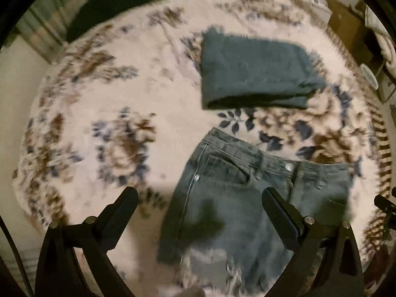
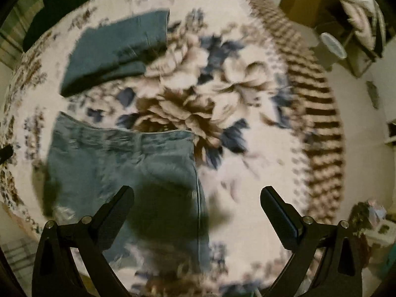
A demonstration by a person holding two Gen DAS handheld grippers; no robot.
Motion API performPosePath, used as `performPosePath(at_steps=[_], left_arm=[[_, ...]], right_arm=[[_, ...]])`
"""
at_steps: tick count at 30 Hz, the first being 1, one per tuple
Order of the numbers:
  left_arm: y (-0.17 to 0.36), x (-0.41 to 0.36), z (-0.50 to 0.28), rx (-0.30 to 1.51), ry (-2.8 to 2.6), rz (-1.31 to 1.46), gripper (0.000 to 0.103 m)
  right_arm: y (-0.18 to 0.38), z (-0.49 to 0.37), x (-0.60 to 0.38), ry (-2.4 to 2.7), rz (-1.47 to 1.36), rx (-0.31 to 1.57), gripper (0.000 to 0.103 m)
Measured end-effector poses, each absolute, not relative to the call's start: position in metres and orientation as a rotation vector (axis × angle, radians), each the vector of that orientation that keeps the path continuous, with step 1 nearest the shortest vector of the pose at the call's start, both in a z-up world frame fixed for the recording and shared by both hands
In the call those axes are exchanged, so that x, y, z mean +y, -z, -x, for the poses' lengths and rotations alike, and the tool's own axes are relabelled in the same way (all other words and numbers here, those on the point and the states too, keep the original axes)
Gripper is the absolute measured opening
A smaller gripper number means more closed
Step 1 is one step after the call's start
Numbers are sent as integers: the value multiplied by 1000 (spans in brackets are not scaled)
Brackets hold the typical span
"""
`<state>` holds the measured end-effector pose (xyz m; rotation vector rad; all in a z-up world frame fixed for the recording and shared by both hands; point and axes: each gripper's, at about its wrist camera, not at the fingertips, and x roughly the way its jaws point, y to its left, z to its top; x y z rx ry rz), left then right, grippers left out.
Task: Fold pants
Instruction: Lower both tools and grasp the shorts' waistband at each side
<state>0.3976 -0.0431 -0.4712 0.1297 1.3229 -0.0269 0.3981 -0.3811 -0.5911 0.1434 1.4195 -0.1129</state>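
Note:
Faded blue ripped jeans (image 1: pixel 242 198) lie flat on a flowered bedspread (image 1: pixel 99 123), waistband away from me, front side up. They also show in the right wrist view (image 2: pixel 118 163). My left gripper (image 1: pixel 199 198) is open and empty, hovering above the jeans' left hip. My right gripper (image 2: pixel 196 195) is open and empty, hovering above the jeans' right side seam. A folded dark teal pair of pants (image 1: pixel 255 74) lies beyond the waistband; it also shows in the right wrist view (image 2: pixel 116 49).
A dark green cloth (image 1: pixel 118 2) lies at the far left of the bed. Wooden furniture (image 1: pixel 351 19) and a white round container (image 2: pixel 331 44) stand off the bed's right edge. The striped border (image 2: pixel 321 123) marks that edge.

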Motion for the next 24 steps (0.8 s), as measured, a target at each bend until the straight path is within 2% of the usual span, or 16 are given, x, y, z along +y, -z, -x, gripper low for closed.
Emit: performPosePath(at_steps=[4, 5, 7, 8, 9, 10, 11, 12, 14, 15, 17, 24], left_arm=[[542, -47, -437, 1439, 171, -61, 100], [551, -51, -443, 1452, 208, -46, 92], [569, -55, -452, 1473, 297, -15, 87], [577, -55, -455, 1484, 318, -3, 80], [583, -54, -459, 1487, 336, 8, 74], [589, -50, -461, 1486, 325, 18, 61], [594, -44, -466, 1481, 322, 39, 49], [593, -38, -466, 1467, 325, 73, 43], [580, -24, -461, 1433, 326, 129, 22], [572, -20, -458, 1418, 322, 132, 19], [554, -14, -451, 1380, 308, 117, 15], [539, 8, -482, 1329, 248, 124, 13]], right_arm=[[668, -418, -386, 25, -236, 1473, 100], [676, -417, -385, -11, -269, 1481, 92], [705, -423, -385, -75, -376, 1503, 69], [711, -424, -384, -87, -408, 1507, 51], [717, -426, -383, -94, -426, 1498, 45], [719, -427, -380, -88, -414, 1486, 41], [718, -428, -377, -90, -400, 1471, 31], [715, -429, -375, -81, -389, 1455, 25], [707, -428, -372, -71, -396, 1438, 16], [698, -427, -371, -72, -404, 1426, 12], [684, -431, -368, -80, -403, 1400, 9], [651, -475, -347, -122, -326, 1330, 7]])
